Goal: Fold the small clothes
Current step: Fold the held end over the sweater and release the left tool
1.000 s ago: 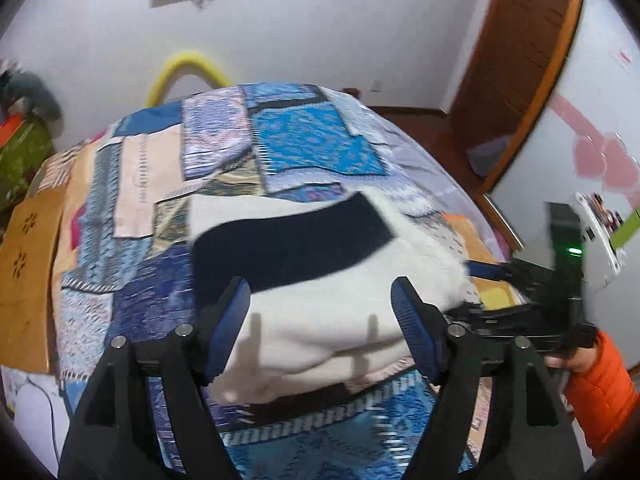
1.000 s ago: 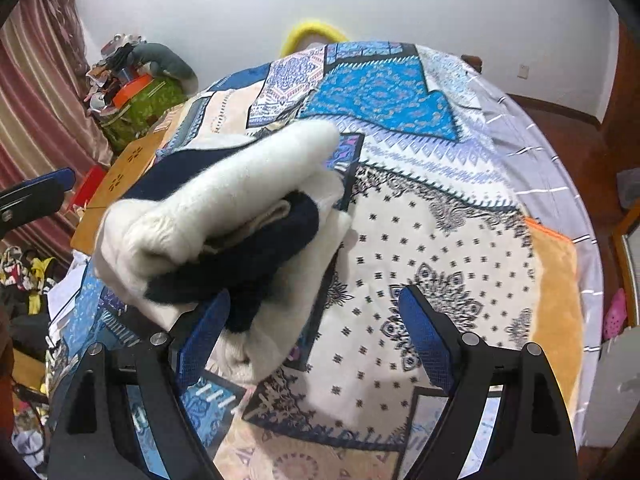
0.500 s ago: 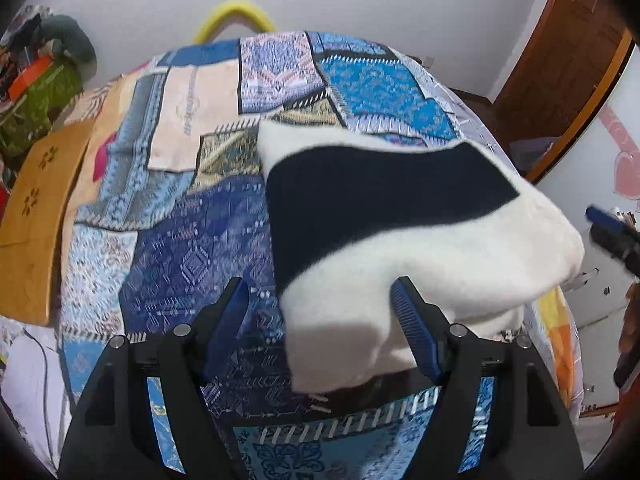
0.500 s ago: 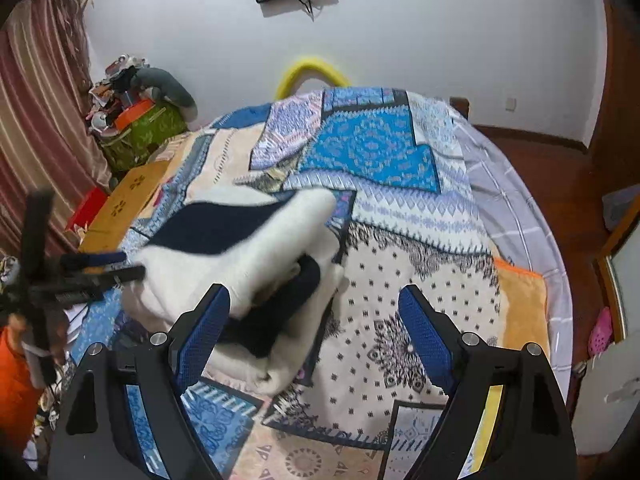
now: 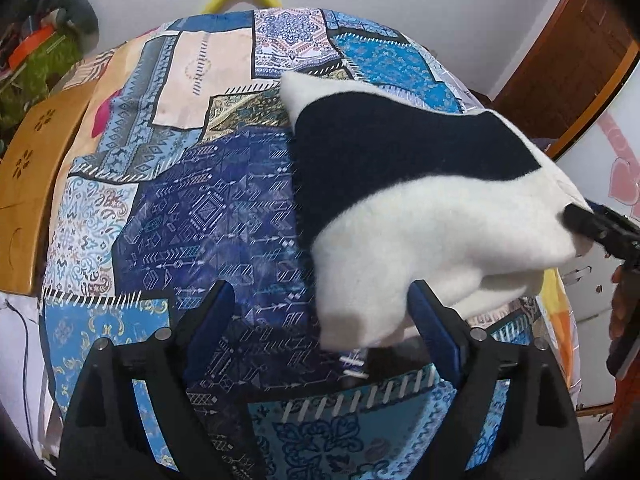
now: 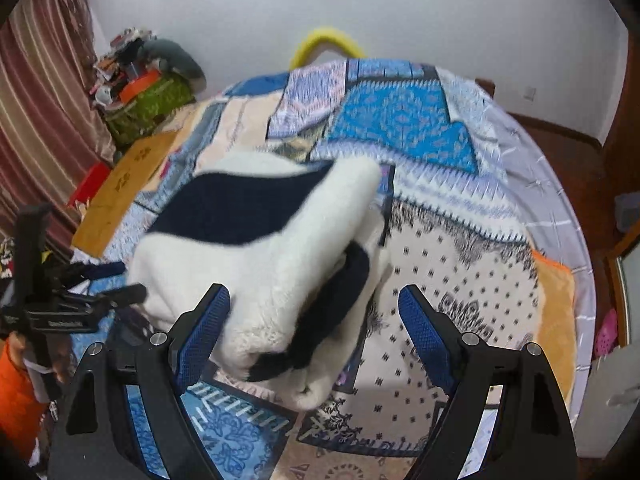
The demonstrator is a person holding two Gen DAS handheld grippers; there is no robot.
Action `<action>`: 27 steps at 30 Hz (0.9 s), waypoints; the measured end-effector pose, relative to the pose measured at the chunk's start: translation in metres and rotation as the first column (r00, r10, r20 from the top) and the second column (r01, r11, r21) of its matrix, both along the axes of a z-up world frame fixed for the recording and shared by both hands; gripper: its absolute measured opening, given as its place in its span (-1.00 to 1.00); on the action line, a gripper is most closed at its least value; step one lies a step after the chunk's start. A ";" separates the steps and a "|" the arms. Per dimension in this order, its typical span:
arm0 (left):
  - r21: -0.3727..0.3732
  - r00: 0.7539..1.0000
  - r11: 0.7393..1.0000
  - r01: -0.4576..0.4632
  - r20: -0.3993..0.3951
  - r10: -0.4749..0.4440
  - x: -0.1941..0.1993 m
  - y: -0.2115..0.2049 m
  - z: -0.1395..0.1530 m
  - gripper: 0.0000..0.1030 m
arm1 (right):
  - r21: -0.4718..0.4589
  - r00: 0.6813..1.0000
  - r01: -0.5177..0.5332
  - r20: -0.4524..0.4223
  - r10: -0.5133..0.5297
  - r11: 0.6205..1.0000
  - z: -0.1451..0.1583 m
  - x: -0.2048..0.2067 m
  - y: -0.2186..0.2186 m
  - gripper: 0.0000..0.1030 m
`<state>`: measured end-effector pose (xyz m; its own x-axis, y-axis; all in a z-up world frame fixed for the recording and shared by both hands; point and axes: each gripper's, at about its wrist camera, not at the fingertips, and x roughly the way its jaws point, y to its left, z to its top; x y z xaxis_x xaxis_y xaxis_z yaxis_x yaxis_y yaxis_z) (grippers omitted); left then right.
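Folded white-and-navy fleece garment lies on the patchwork bedspread, toward the near edge of the bed, roughly mid-width. Several layers stacked; the top face is white with a wide navy band across it. In the right wrist view the same garment shows its folded end: white outer layers, with a navy layer tucked in between.

Left gripper: jaws opening, already wide. A white corner of the garment sits between the blue pads, just against the right-hand finger, clear of the left-hand one. Nothing clamped, pads not pressing. It points steeply down at the bedspread near the near edge.

Right gripper: jaws spread wide, holding nothing. The garment's folded end lies between the fingers, closer to the left-hand pad; can't tell if it touches. The right-hand pad is well apart from the cloth, over the white dotted patch of the bedspread.

Each gripper shows in the other's view: the right one's black finger tip pokes at the garment's right edge, and the left one sits at the garment's left edge, with an orange sleeve below it.

Off the bed: wooden board along the left edge, yellow hoop past the far edge, green bag with clutter by the striped curtain.
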<state>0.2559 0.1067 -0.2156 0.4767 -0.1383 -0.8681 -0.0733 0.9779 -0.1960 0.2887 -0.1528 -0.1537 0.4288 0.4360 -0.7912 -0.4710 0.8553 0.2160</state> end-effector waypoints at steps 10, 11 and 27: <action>-0.010 1.000 1.000 -0.001 -0.023 0.001 -0.007 0.012 -0.001 0.76 | 0.005 0.999 0.022 -0.050 -0.022 1.000 -0.016 -0.011 -0.015 0.63; -0.003 1.000 1.000 0.000 -0.021 0.000 -0.009 0.013 0.000 0.76 | 0.007 0.998 0.024 -0.050 -0.024 1.000 -0.016 -0.012 -0.016 0.63; 0.076 0.993 0.994 -0.084 0.087 0.077 -0.003 0.040 0.052 0.76 | 0.031 0.998 -0.001 0.059 -0.001 1.000 0.023 -0.018 -0.007 0.64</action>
